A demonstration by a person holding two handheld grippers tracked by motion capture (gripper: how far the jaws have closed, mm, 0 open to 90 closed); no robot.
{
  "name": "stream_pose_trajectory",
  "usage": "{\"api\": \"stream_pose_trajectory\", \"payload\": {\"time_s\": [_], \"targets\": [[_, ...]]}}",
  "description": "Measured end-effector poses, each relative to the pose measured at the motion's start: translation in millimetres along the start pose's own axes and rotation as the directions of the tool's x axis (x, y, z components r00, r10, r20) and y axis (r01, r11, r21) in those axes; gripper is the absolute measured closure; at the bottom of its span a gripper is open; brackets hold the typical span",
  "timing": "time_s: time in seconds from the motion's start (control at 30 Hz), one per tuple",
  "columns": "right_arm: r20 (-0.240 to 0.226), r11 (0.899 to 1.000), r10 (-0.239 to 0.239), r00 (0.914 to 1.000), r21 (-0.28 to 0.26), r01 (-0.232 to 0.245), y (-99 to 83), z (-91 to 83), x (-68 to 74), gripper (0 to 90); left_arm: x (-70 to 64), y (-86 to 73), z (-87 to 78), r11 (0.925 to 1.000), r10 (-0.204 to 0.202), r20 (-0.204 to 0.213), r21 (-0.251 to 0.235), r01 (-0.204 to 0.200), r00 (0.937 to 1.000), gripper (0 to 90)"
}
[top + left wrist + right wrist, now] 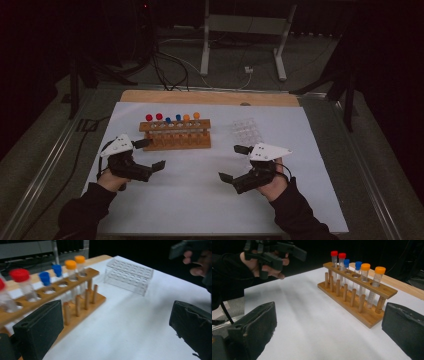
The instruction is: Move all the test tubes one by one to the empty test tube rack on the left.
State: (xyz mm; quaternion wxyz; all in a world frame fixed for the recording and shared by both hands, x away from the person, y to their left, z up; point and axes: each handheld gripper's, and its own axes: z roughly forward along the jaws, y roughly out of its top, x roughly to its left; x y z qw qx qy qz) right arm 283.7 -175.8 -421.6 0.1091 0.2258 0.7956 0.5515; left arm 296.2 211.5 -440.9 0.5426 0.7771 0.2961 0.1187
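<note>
Both claws are hanging just above the white table sheet (200, 200) with their jaws spread wide and nothing in them. The left gripper (148, 154) is sitting just beside the left end of the wooden rack (175, 134), and the right gripper (234, 162) is waiting below the clear plastic rack (246, 131), well apart from the wooden one. The wooden rack is standing in the middle of the sheet, toward the far side, and it is holding six tubes: two with red caps (334, 253), two with blue caps (358, 264) and two with orange caps (380, 270). It looks like the job is picking a tube out of the wooden rack, maybe to put it in the clear one. To do this well, the claw should be coming in from the side or the top, with one jaw on each side of a single tube, just under the cap. It should be closing softly so the tube is not slipping or cracking, then lifting straight up so the rack is not tipping. From the left gripper view, the red-capped tubes are the closest ones.
</note>
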Motion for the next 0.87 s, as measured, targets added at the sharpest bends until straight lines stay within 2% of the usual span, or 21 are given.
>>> {"api": "stream_pose_trajectory", "payload": {"time_s": [0.17, 0.33, 0.4, 0.63, 0.87], "targets": [[0.002, 1.000, 0.002, 1.0000, 0.008, -0.002, -4.8, -0.5, -0.9, 0.0, -11.0, -15.7, 6.0, 0.9991, 0.005, 0.043, 0.041, -0.007, 0.9990, 0.4], [0.006, 1.000, 0.007, 1.0000, 0.004, -0.007, -6.3, -1.9, -2.5, 0.0, -17.1, -31.6, 5.5, 0.9974, 0.040, 0.080, 0.057, -0.045, 0.9960, 0.4], [0.007, 1.000, 0.006, 1.0000, 0.004, -0.006, -6.8, -2.1, -2.7, 0.0, -17.8, -38.3, 5.1, 0.9965, 0.034, 0.100, 0.072, -0.041, 0.9944, 0.4], [0.004, 1.000, 0.003, 1.0000, 0.006, -0.003, -8.7, -1.6, -2.2, 0.0, -15.6, -59.9, 5.0, 0.9945, 0.017, 0.067, 0.102, -0.023, 0.9976, 0.5], [0.009, 1.000, -0.002, 1.0000, 0.008, 0.002, -9.7, -1.4, -3.8, 0.0, -17.2, -58.1, 4.6, 0.9969, 0.023, 0.063, 0.074, -0.027, 0.9977, 0.5]]}}
